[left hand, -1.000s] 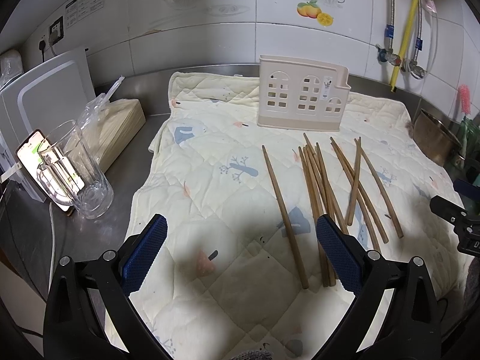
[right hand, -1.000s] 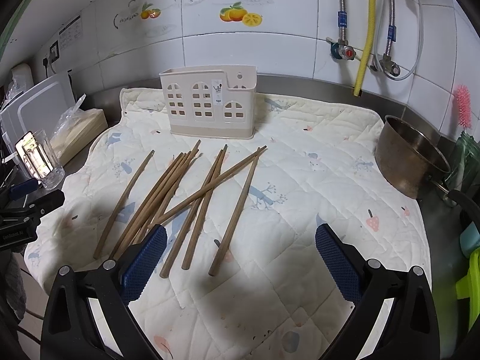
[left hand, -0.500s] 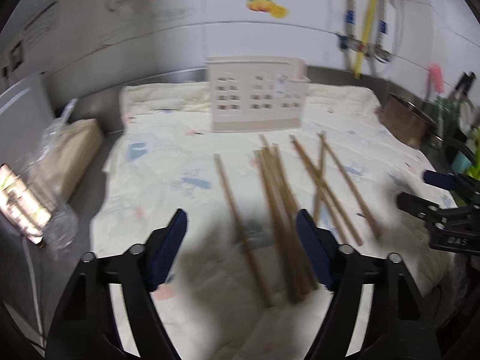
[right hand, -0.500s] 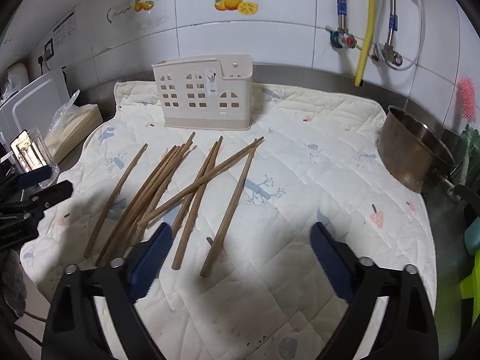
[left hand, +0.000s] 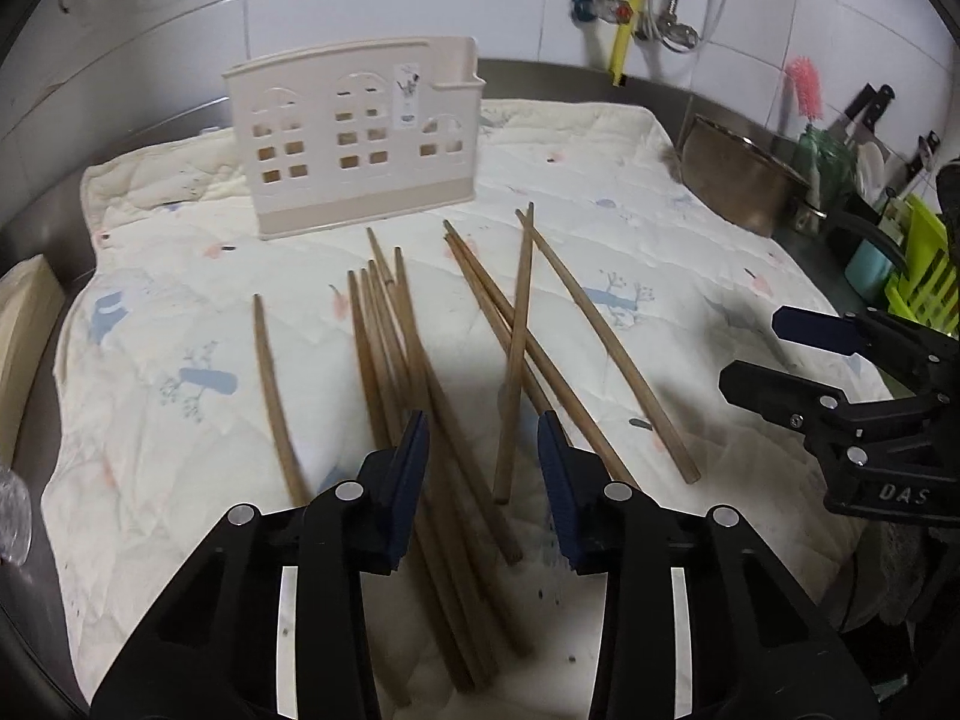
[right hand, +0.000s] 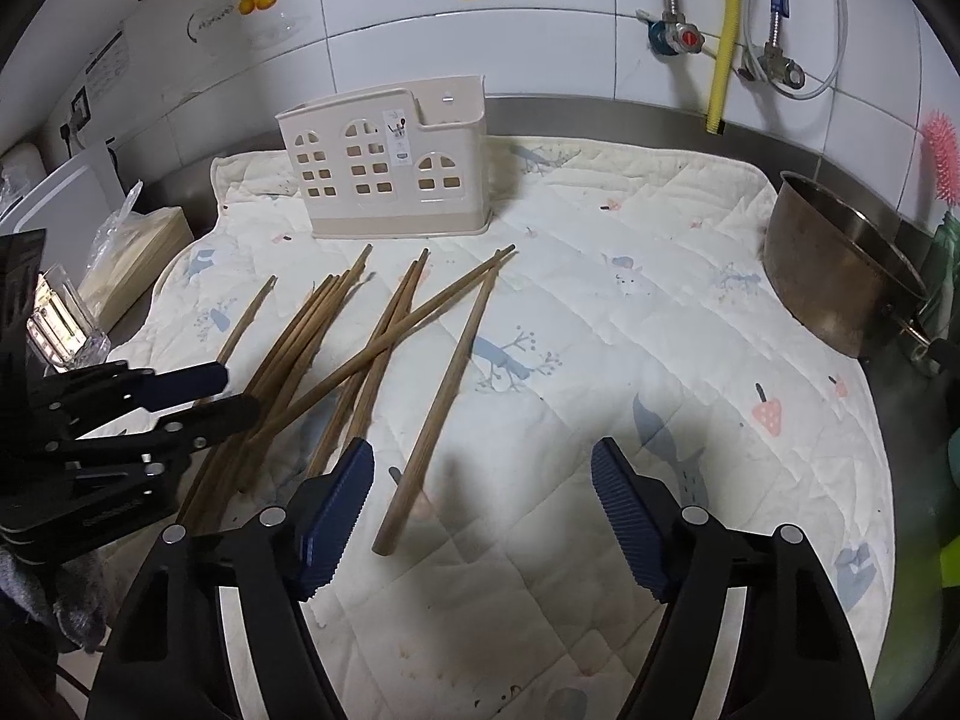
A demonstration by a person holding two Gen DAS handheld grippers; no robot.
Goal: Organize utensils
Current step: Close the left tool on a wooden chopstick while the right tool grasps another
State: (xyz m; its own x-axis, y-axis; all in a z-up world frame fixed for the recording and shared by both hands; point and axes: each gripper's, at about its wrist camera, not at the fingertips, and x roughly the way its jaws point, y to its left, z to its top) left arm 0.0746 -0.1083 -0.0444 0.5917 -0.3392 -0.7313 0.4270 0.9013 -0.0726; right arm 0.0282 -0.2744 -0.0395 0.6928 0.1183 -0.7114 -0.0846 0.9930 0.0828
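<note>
The beige utensil holder [left hand: 360, 144] stands upright at the far side of the quilted mat [left hand: 630, 228], near the tiled wall [left hand: 420, 6]; whether anything is inside it cannot be told. Right of the holder, a steel pot [right hand: 840, 276] sits on the metal desk [right hand: 600, 114] at the mat's edge. Left of the holder, a glass mug [right hand: 63, 330] holds a lit phone. The wooden chopsticks [left hand: 420, 360] lie loose on the mat in front of the holder, some crossing each other.

The left gripper [left hand: 483, 468] tilts down over the near ends of the chopsticks; its fingers have just been closing, several sticks lie between them, and they are not yet clamped. The right gripper [right hand: 483, 507] hangs low nearer than the holder, fingers apart and also just narrowing, with one chopstick end between them, untouched.
</note>
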